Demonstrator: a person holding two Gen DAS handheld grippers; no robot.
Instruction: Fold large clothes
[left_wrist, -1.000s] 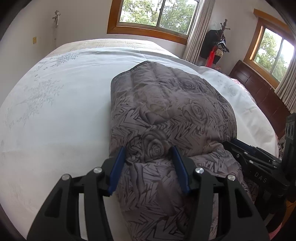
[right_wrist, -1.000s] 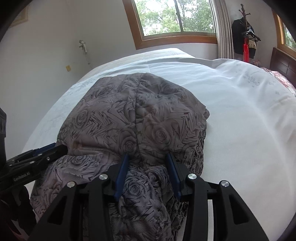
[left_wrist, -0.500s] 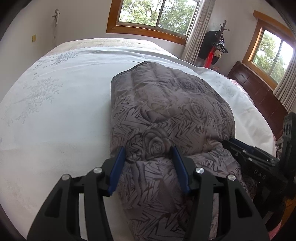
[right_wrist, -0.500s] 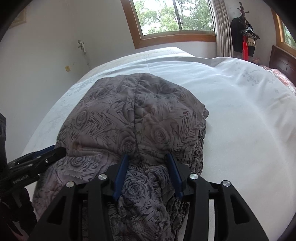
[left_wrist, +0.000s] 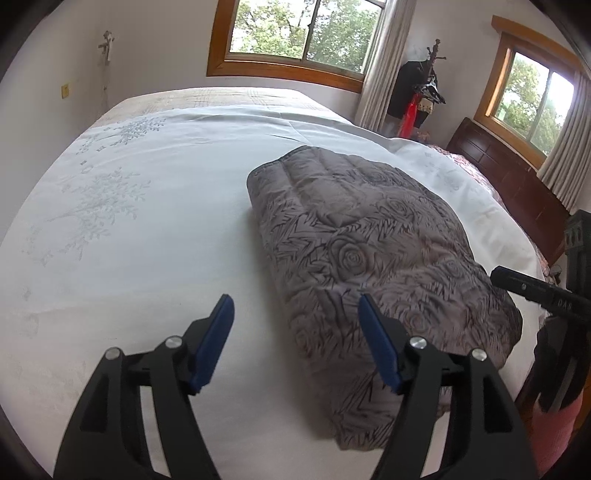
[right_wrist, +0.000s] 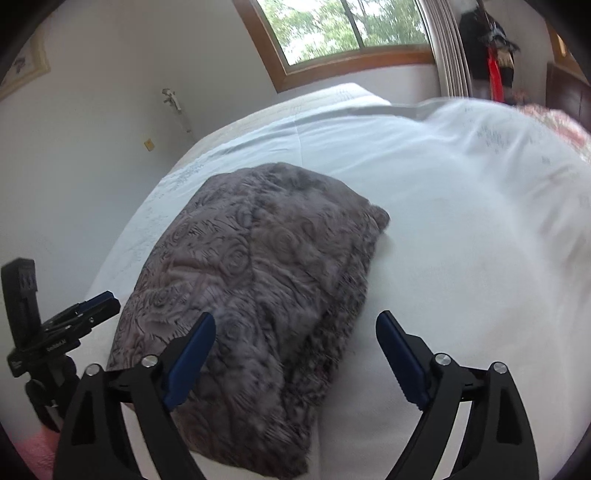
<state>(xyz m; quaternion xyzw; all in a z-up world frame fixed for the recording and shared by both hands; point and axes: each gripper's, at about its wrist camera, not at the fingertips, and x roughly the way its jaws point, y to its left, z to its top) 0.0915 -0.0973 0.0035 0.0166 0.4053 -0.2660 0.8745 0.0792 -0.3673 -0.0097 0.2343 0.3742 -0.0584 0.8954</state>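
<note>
Now both sets of jaws are opening with nothing pinched, the left gripper (left_wrist: 295, 317) and right gripper (right_wrist: 295, 332) clear of the folded grey rose-patterned quilted garment (left_wrist: 369, 251) on the white bed (left_wrist: 129, 240), whose puffy layers may spring apart unpressed.

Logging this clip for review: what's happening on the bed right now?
A person with two handheld grippers is folding a grey rose-patterned quilted garment on the white bedspread. It lies as a folded bundle. The jaws of the left gripper and right gripper are opening, their pads clear of the fabric, so it is released.
</note>
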